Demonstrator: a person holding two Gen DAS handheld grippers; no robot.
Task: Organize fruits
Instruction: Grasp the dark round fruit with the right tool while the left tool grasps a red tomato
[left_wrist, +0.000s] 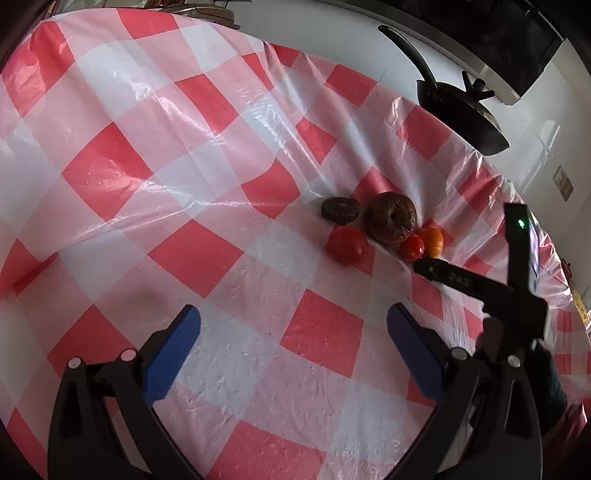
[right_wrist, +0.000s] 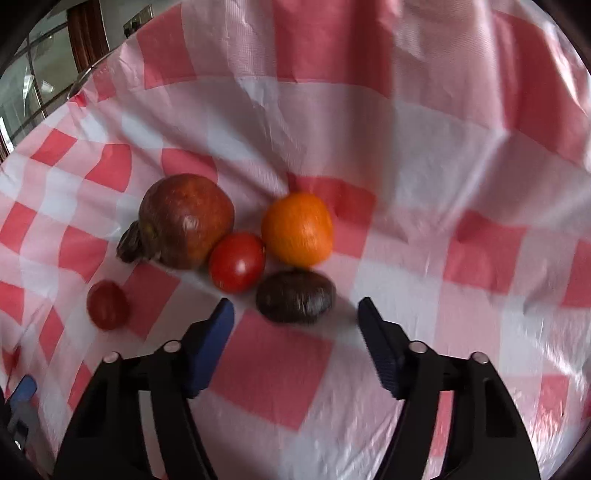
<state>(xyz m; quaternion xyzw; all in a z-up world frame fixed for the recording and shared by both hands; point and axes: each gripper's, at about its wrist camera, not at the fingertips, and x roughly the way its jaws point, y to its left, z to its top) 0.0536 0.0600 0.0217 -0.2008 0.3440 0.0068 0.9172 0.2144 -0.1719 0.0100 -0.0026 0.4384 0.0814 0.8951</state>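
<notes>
Several fruits lie clustered on the red-and-white checked tablecloth (right_wrist: 424, 147). In the right wrist view I see a large dark red apple (right_wrist: 186, 219), an orange (right_wrist: 297, 229), a red tomato (right_wrist: 236, 262), a dark purple fruit (right_wrist: 295, 297), a smaller red fruit (right_wrist: 108, 304) and a dark fruit (right_wrist: 129, 243) half hidden behind the apple. My right gripper (right_wrist: 295, 314) is open, its jaws just short of the dark purple fruit. In the left wrist view the cluster (left_wrist: 384, 229) lies ahead to the right. My left gripper (left_wrist: 291, 321) is open and empty.
A black pan (left_wrist: 461, 110) with a long handle sits beyond the table's far right edge. The right gripper's body (left_wrist: 509, 291) reaches in at the right of the left wrist view. The cloth (left_wrist: 184, 147) is wrinkled and glossy.
</notes>
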